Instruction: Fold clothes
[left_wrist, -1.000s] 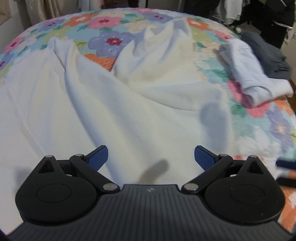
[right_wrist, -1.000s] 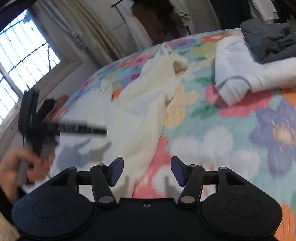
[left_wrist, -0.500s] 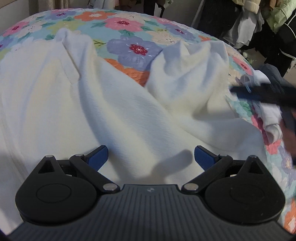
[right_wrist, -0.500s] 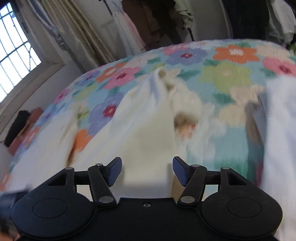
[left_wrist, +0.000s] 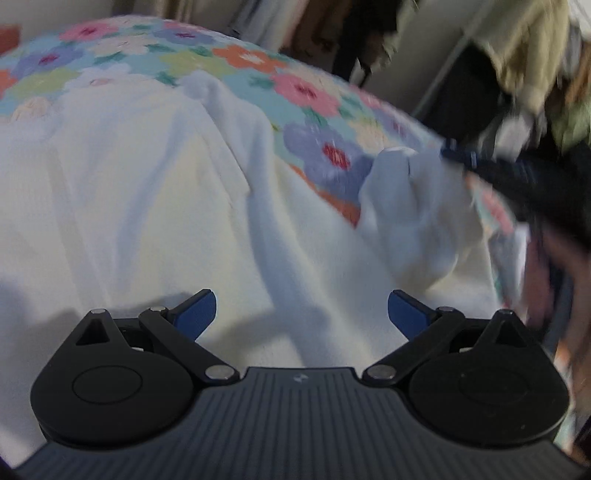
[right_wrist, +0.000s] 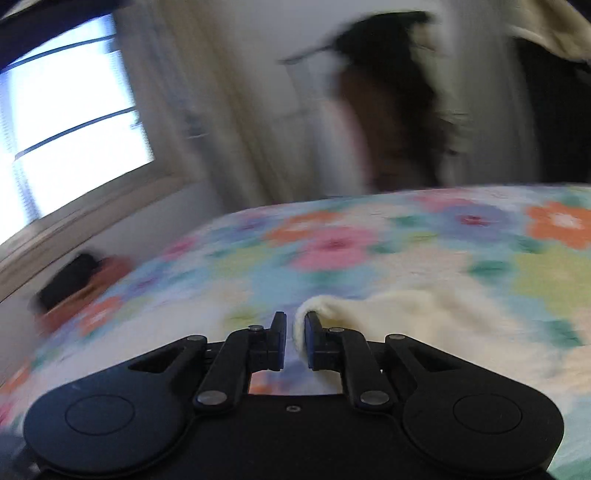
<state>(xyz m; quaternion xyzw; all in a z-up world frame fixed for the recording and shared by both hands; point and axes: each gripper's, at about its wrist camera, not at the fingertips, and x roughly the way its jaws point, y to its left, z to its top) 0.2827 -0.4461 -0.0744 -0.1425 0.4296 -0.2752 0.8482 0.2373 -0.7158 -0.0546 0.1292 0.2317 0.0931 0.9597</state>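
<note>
The right gripper (right_wrist: 294, 334) pinches only a thin edge of the cream garment (right_wrist: 406, 314); it may slip free; the left gripper (left_wrist: 301, 314) hangs spread wide, empty, above the cloth.

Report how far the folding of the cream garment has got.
Done: nothing folded yet; the cream garment lies spread and wrinkled on the floral bedspread. In hand: the right gripper is shut on a garment edge. The left gripper is open above the cloth. Left: every fold.
</note>
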